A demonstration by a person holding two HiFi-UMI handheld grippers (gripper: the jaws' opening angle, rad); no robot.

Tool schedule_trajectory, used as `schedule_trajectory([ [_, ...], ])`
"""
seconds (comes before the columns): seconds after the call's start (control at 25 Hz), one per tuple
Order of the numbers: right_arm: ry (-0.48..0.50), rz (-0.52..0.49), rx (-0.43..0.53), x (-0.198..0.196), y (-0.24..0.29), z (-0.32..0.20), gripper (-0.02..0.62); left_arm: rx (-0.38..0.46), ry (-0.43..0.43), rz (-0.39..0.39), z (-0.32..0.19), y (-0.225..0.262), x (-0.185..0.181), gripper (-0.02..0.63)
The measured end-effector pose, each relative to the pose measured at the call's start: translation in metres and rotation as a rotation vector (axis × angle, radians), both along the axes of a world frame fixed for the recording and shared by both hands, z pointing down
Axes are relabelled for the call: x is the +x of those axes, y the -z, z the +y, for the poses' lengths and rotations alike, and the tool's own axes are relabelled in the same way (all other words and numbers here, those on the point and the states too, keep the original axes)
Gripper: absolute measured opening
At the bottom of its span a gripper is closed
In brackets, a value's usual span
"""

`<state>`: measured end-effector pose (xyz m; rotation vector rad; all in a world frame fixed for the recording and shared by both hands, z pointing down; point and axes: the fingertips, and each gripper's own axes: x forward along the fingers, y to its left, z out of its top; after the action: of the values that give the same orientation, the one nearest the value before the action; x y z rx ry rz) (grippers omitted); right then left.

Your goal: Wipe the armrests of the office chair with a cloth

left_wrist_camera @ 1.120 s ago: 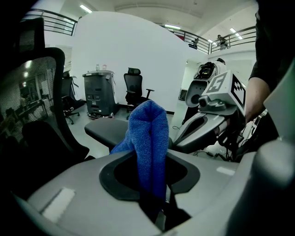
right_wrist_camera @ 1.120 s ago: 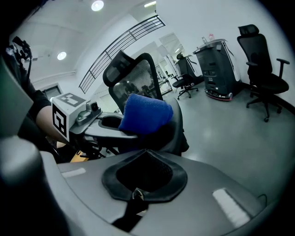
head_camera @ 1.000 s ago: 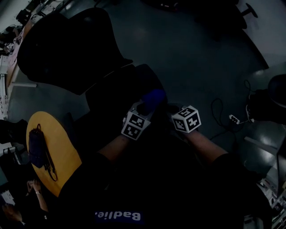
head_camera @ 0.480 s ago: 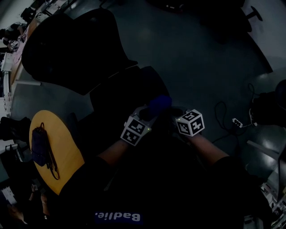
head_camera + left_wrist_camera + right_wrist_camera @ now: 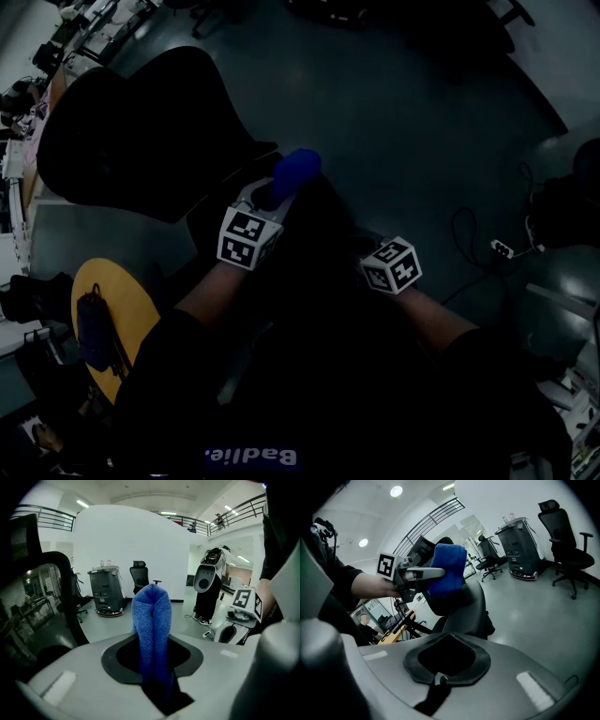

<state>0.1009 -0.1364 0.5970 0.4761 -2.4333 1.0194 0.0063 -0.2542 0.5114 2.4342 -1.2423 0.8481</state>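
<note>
Cloth (image 5: 152,620), folded lengthwise, sits clamped in the left claw (image 5: 154,674), long axis pointing straight out from it, beside the office chair (image 5: 141,122). Right claw (image 5: 439,678) is clenched, empty.

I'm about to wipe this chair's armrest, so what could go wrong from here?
1. The blue cloth is pinched in the left gripper as a narrow folded bunch; it may slip out or wipe only a thin strip.
2. The right gripper is shut and empty, not steadying the office chair, which might swivel away under pressure.
</note>
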Motion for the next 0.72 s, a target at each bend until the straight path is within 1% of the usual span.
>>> schedule_trajectory([
  [0.16, 0.005, -0.006, -0.006, 0.003, 0.002, -0.001, 0.003, 0.022, 0.025, -0.022, -0.038, 0.009, -0.006, 0.132],
  [0.32, 0.014, -0.007, -0.003, 0.000, 0.002, -0.002, 0.003, 0.043, 0.021, -0.065, -0.076, 0.001, -0.021, 0.132],
  [0.4, 0.015, -0.004, -0.004, 0.000, 0.000, -0.003, 0.003, 0.047, 0.024, -0.081, -0.095, -0.002, -0.022, 0.132],
  [0.56, 0.011, -0.010, -0.019, 0.002, 0.001, -0.007, 0.003, 0.016, 0.028, -0.126, -0.122, -0.020, -0.018, 0.132],
  [0.72, 0.005, -0.013, -0.024, 0.003, 0.004, -0.011, 0.003, -0.036, 0.005, -0.143, -0.129, -0.047, -0.002, 0.132],
])
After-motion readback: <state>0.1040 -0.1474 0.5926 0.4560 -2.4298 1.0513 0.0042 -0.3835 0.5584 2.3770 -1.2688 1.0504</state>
